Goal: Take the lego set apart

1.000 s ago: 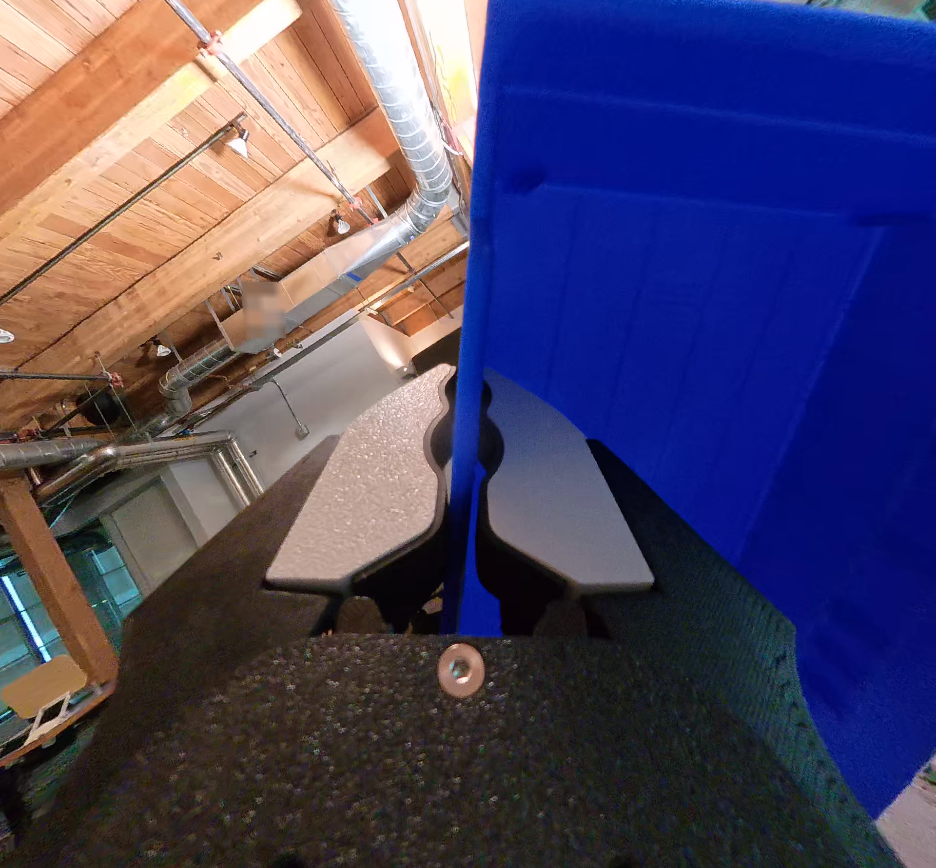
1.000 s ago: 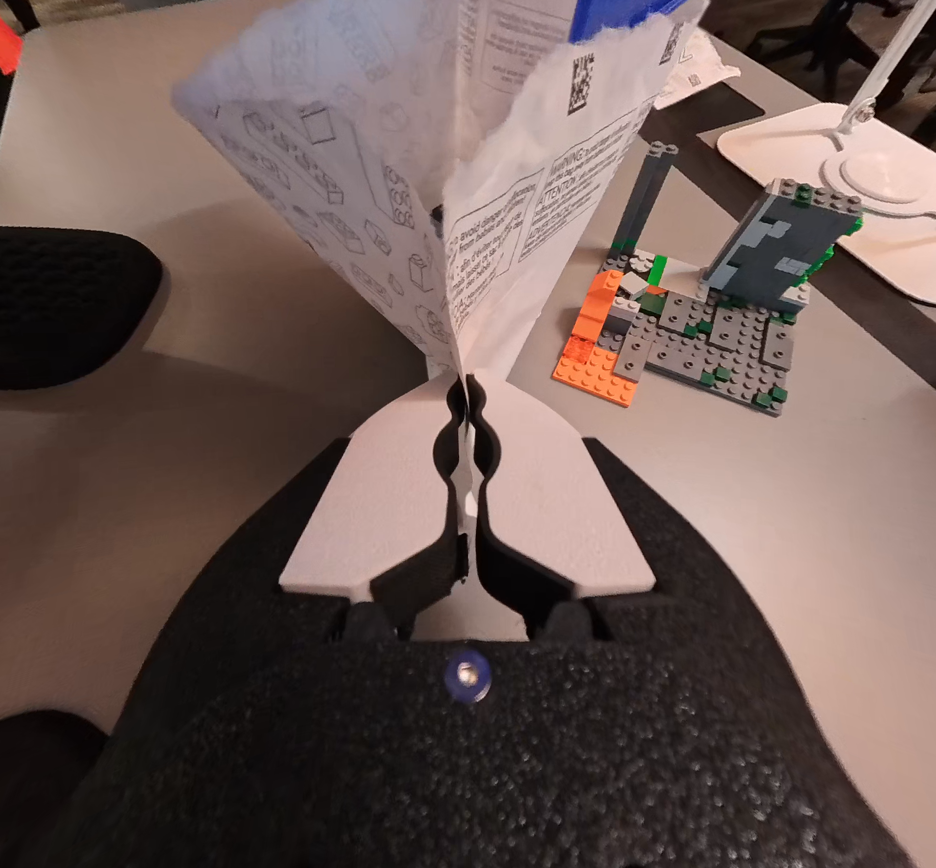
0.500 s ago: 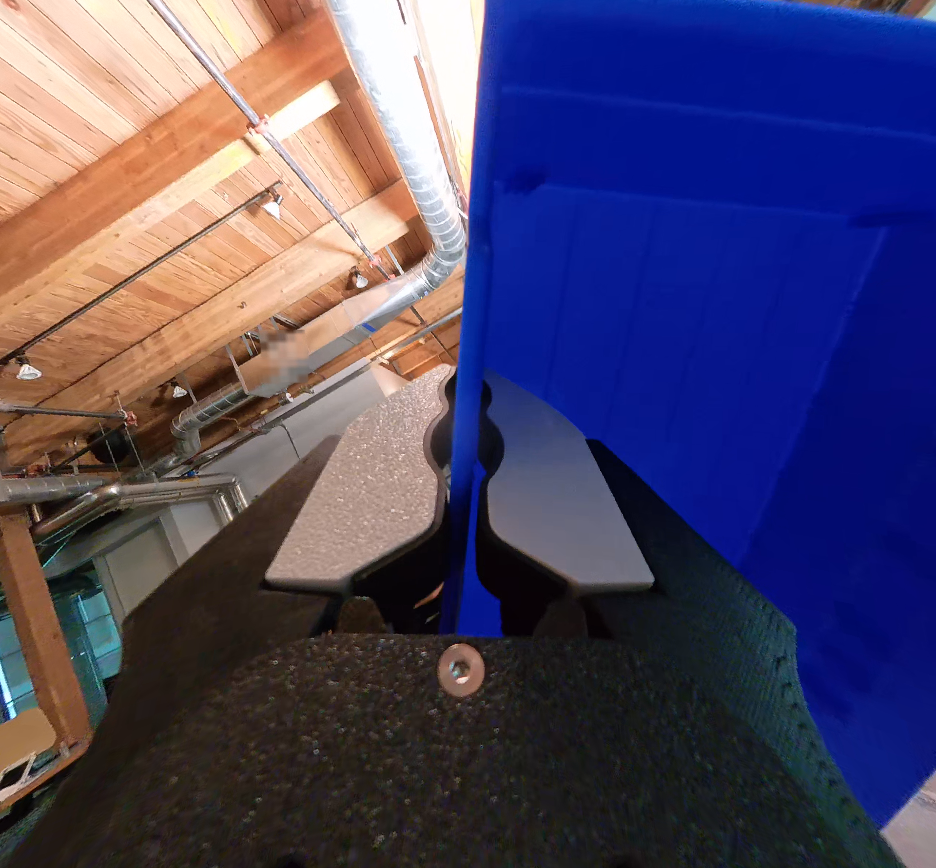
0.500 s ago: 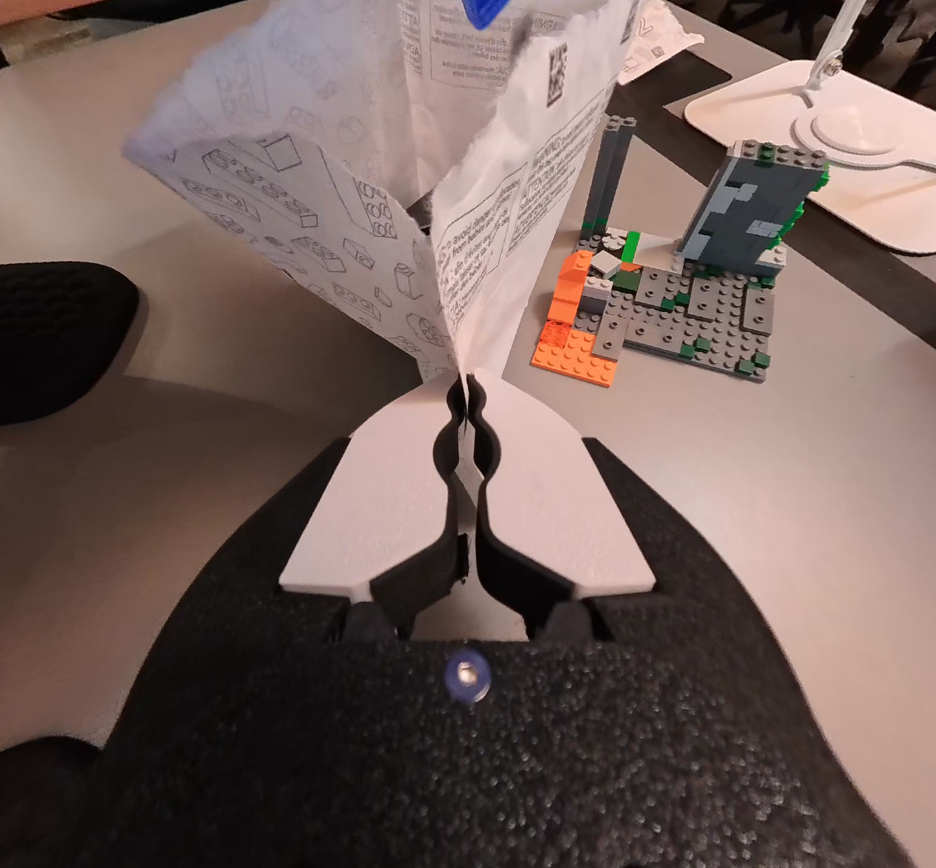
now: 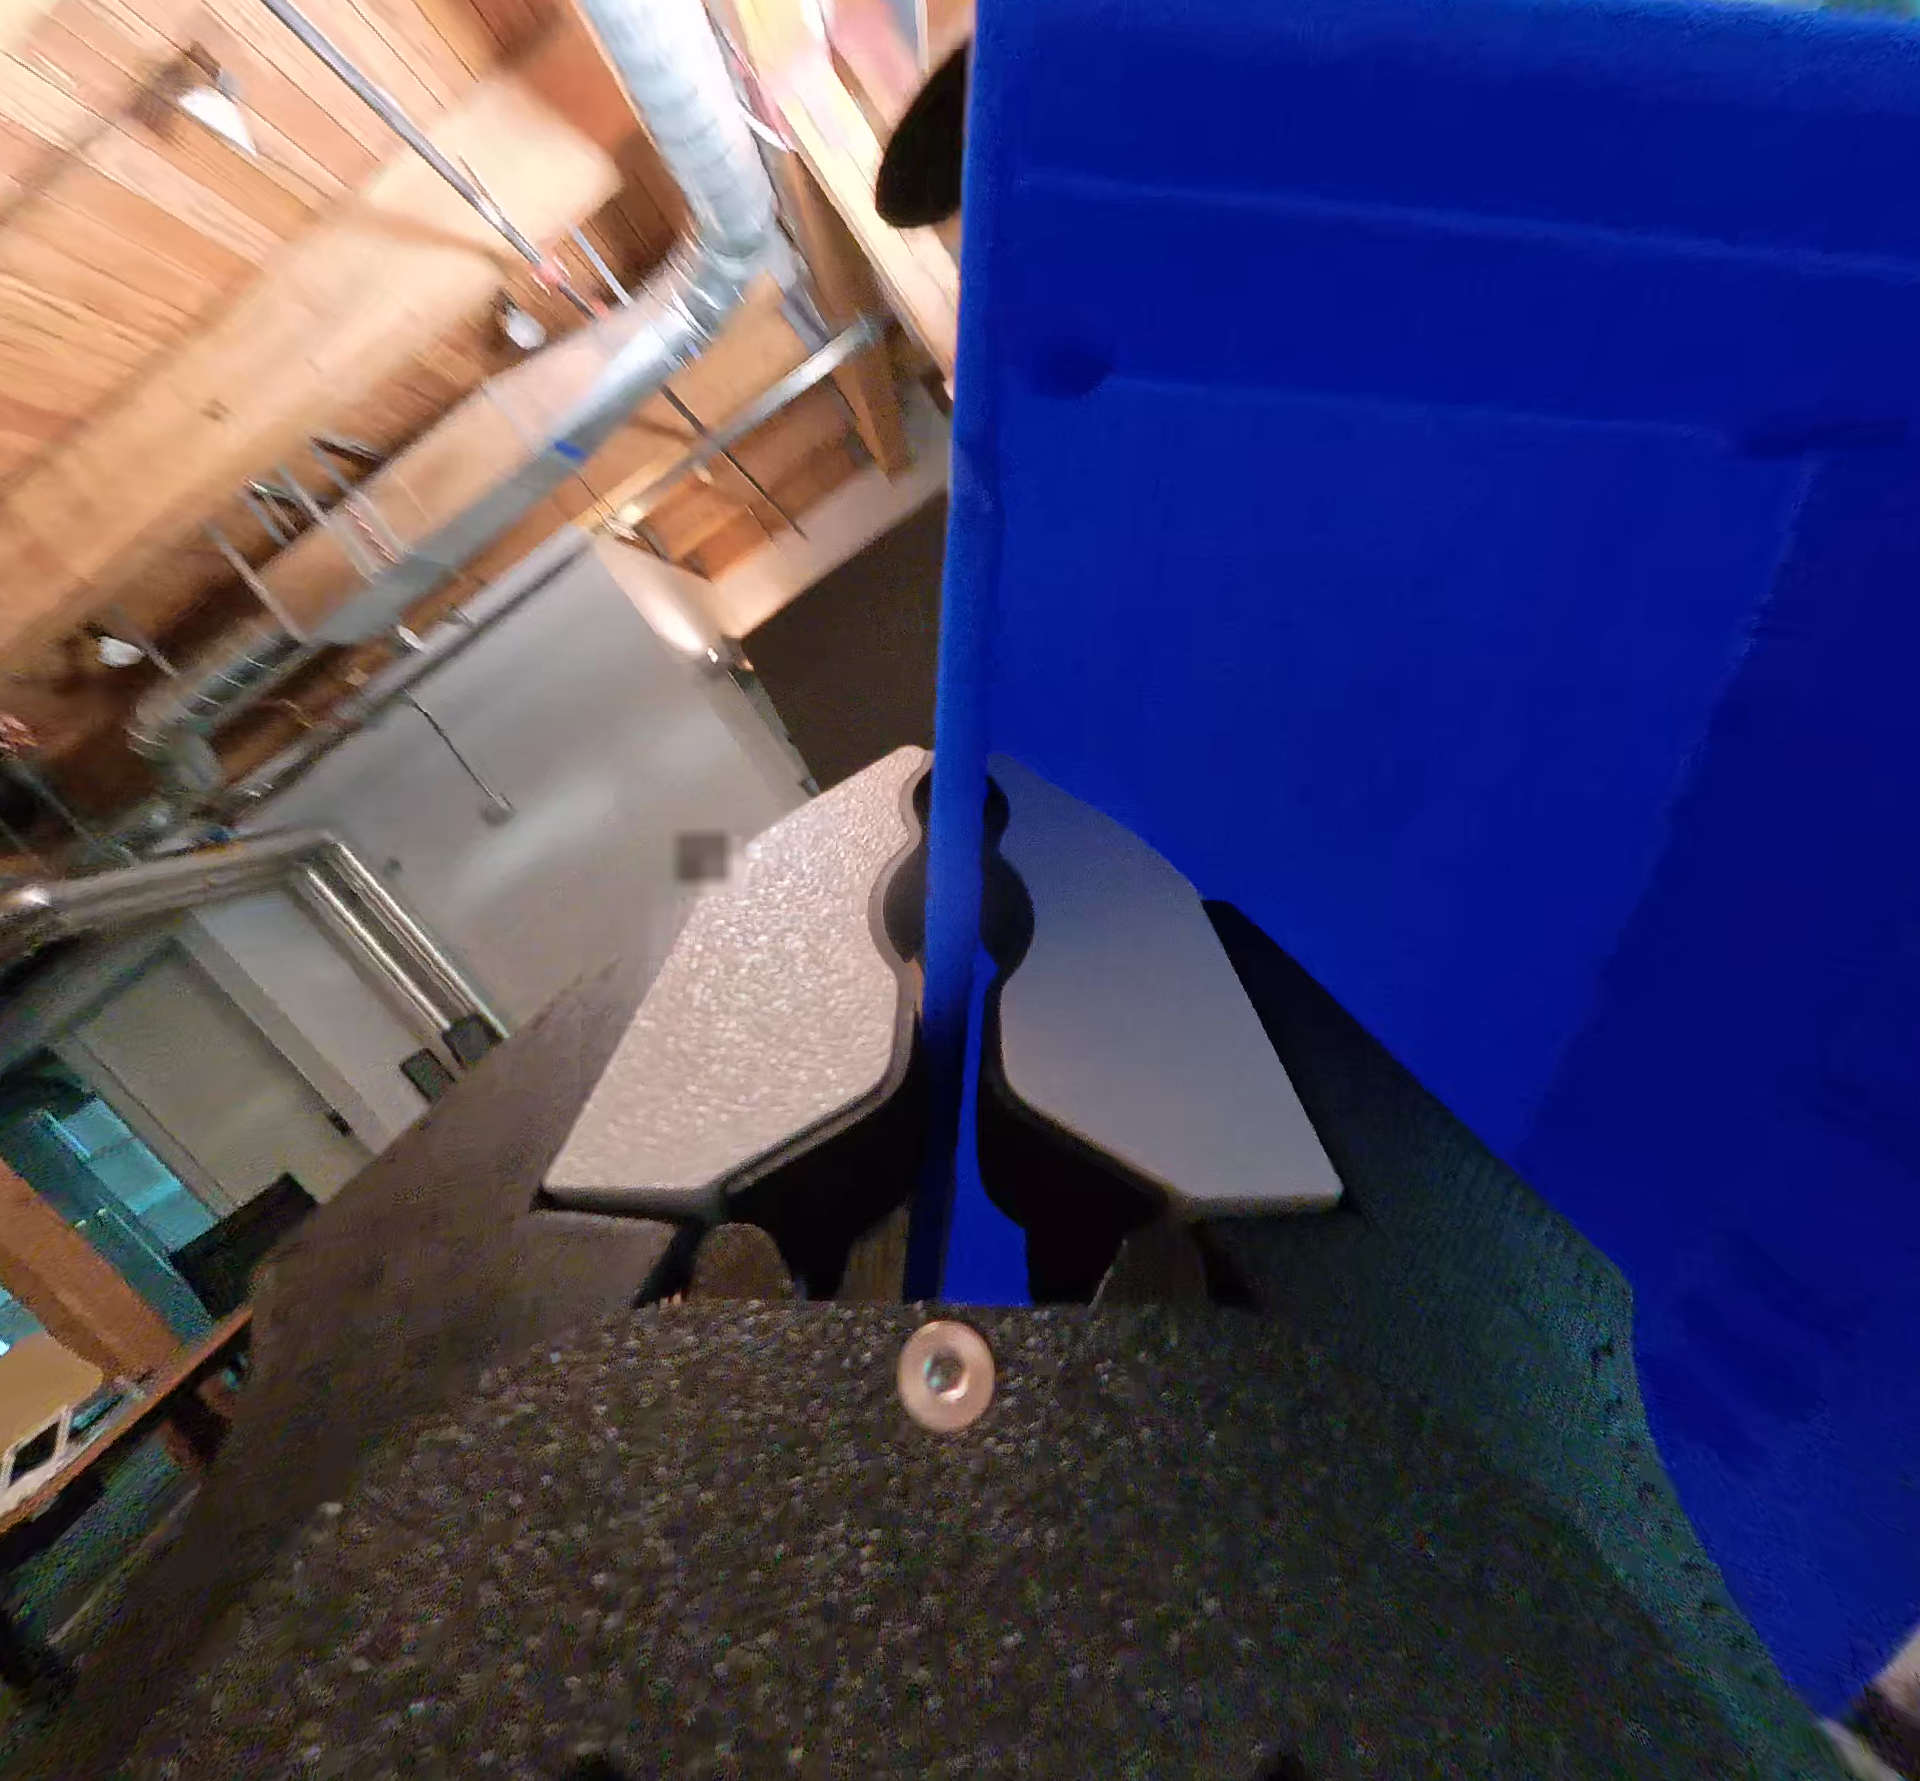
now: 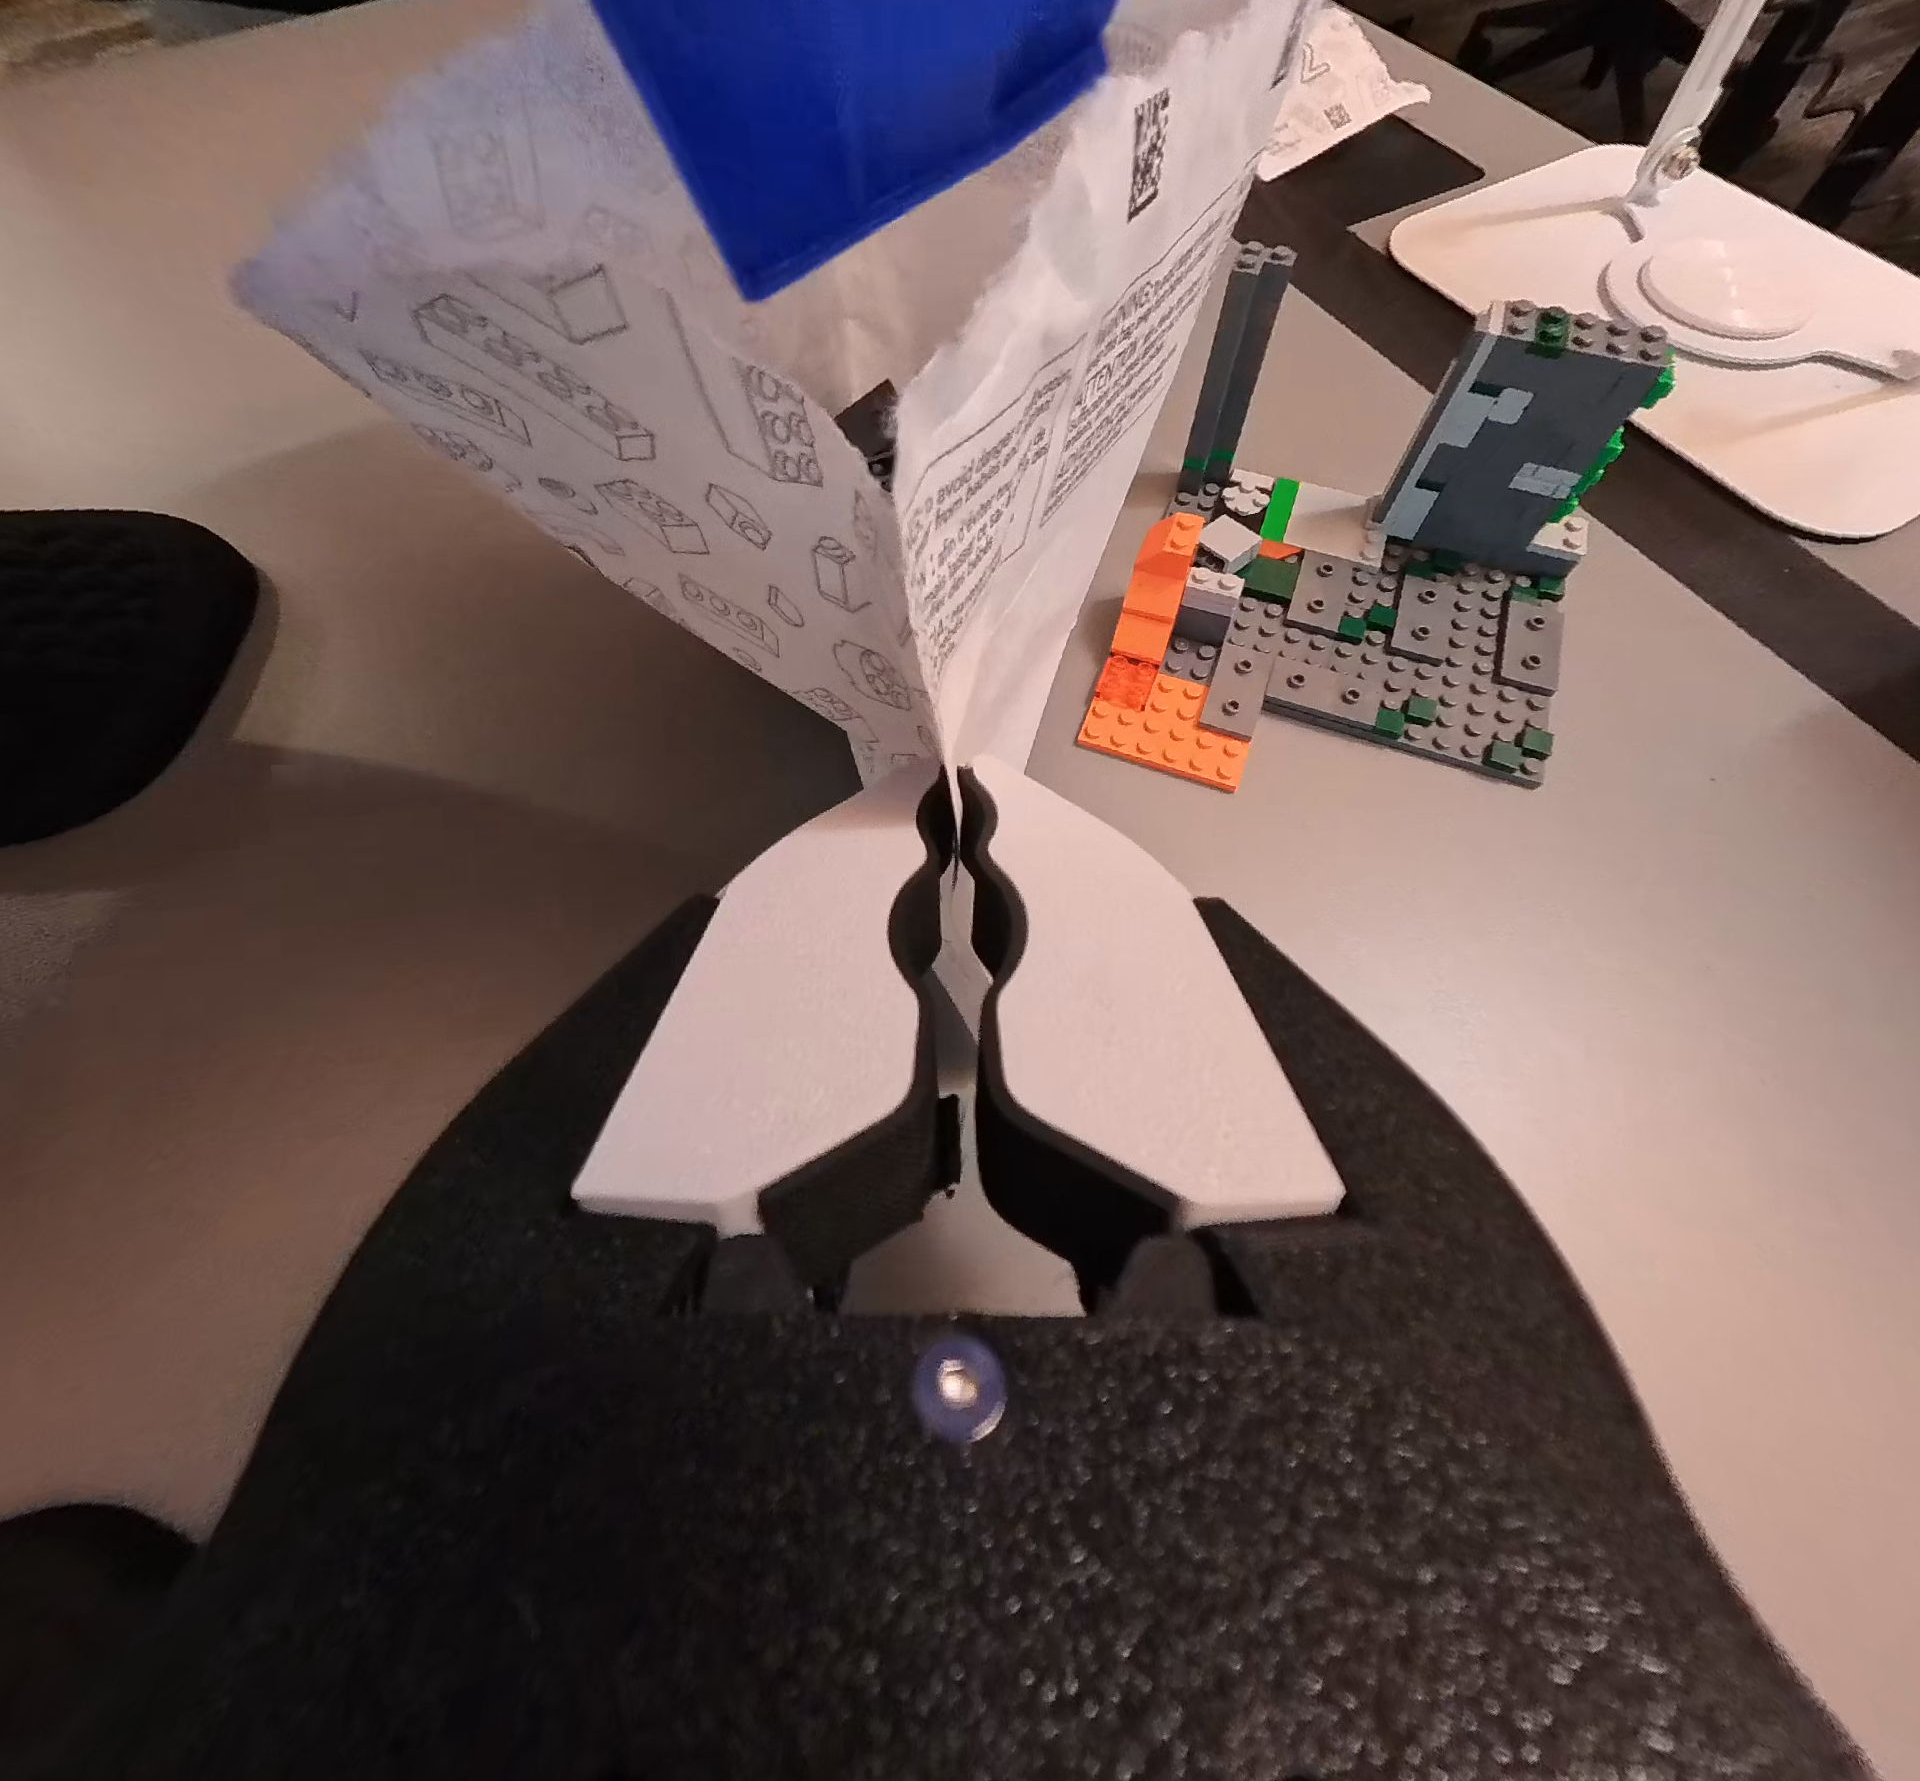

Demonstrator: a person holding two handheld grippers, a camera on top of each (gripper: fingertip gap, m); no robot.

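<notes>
My left gripper (image 5: 956,786) is shut on the wall of a blue plastic bin (image 5: 1455,588), tipped up toward the ceiling. In the right wrist view a corner of the blue bin (image 6: 862,38) hangs over the open mouth of a white printed paper bag (image 6: 644,443). My right gripper (image 6: 958,781) is shut on the bag's lower edge and holds it up above the table. The lego set (image 6: 1382,609), with grey plates, orange plates, green bits, a grey wall and two tall grey posts, stands on the table to the right of the bag.
A grey table (image 6: 1455,1004) lies below. A white lamp base (image 6: 1704,308) sits at the right, with a crumpled paper (image 6: 1340,100) behind the bag. A black chair part (image 6: 94,671) is at the left. Wooden ceiling and ducts (image 5: 644,121) fill the left wrist view. Across from one pair of fingers to the other is roughly 35 centimetres. To the lego set (image 6: 1382,609): right tips about 20 centimetres, left tips about 45 centimetres.
The blue bin has dropped lower over the bag's mouth and shows much larger in the right wrist view. The left gripper has tilted, sweeping its ceiling view. Both grips are unchanged.
</notes>
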